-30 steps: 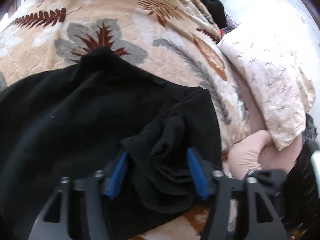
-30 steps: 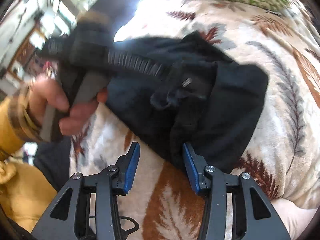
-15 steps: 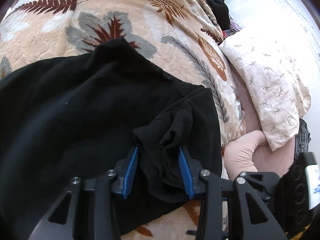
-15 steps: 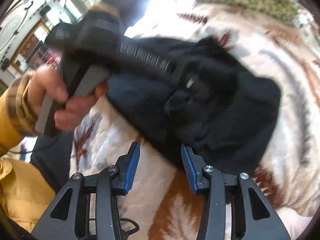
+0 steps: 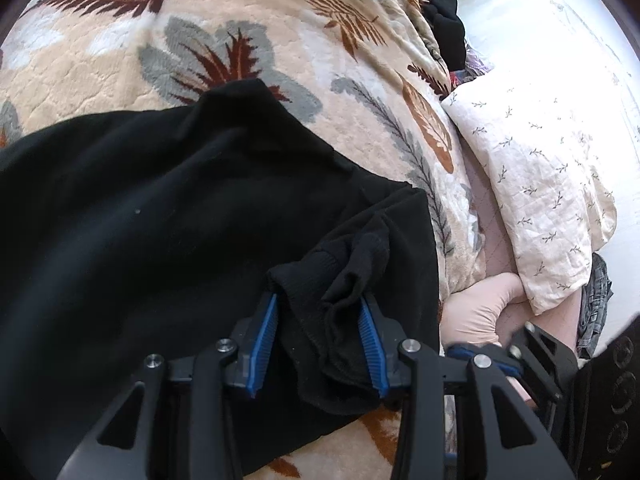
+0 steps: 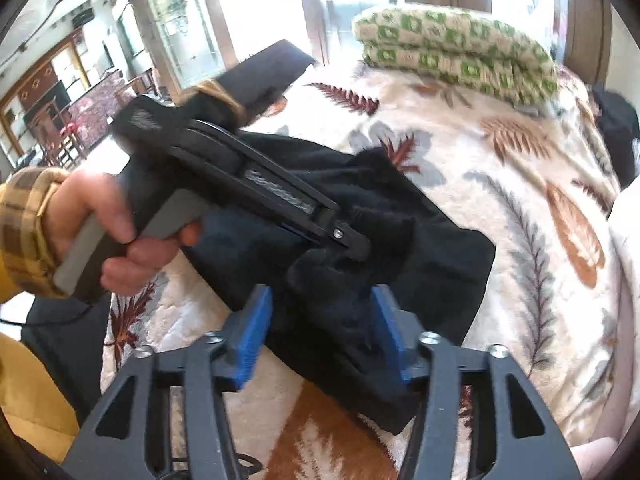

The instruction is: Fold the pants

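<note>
Pants [image 5: 168,240]: black, lying on leaf-print blanket [image 5: 280,20], filling left + centre of left wrist view; in right wrist view they run as a dark band from centre to lower right [image 6: 440,264].

L gripper [image 5: 320,340]: bottom centre of its view. Blue pads [image 5: 264,344] sit either side of a bunched hem/cuff fold; cloth fills the gap, so judged clamped on pants, jaws part-closed around the wad. Seen from right wrist view, L gripper [image 6: 352,246] enters from upper left, tip buried in the fabric bunch, held by a bare hand [image 6: 116,236] in a plaid cuff.

R gripper [image 6: 320,320]: bottom centre, jaws apart, pads straddling the pants edge w/o squeezing. Contact w/ cloth uncertain.

Why: L pinches the loose end so it can be carried over; R looks set to take the neighbouring edge so both corners move together. Judgement only.

Bg: white pillow [image 5: 540,184] at right of left wrist view, green-check folded blanket [image 6: 452,48] at top of right wrist view, well apart from the pants.
</note>
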Motion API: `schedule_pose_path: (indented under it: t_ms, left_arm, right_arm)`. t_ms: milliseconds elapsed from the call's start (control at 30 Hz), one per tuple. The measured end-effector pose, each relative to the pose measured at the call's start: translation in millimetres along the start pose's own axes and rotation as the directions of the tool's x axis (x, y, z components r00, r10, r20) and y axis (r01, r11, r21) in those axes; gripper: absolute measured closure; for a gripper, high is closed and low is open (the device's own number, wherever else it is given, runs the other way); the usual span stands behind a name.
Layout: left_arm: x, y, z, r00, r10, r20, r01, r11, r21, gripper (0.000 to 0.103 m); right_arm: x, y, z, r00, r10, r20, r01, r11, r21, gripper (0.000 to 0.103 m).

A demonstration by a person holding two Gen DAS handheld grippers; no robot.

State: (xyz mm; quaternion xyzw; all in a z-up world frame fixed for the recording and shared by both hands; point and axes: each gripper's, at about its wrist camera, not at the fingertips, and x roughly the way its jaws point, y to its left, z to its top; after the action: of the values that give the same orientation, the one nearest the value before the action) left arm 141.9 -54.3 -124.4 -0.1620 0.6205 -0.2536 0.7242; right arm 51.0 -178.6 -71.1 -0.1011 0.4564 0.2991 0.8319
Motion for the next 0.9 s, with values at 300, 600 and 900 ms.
schedule_pose_path:
  t_ms: [300, 600, 900]
  left_arm:
    - [8.9, -17.0, 3.8, 0.997, 0.073, 0.028, -0.075, 0.996, 0.051, 0.085]
    - [-24.6, -43.0, 24.0, 0.992, 0.065, 0.11, -0.081, 0.986, 0.143, 0.087]
    - [-14.1, 19.6, 14.4, 0.983, 0.148, 0.108, -0.154, 0.987, 0.044, 0.086]
  right_arm:
    - [52.4, -3.3, -16.9, 0.994, -0.072, -0.088, 0.077, 0.996, 0.053, 0.088]
    - [23.7, -11.9, 6.3, 1.0, -0.023, 0.015, 0.021, 0.988, 0.152, 0.089]
    - [77.2, 8.4, 6.1, 0.999, 0.038, -0.019, -0.035, 0.989, 0.144, 0.082]
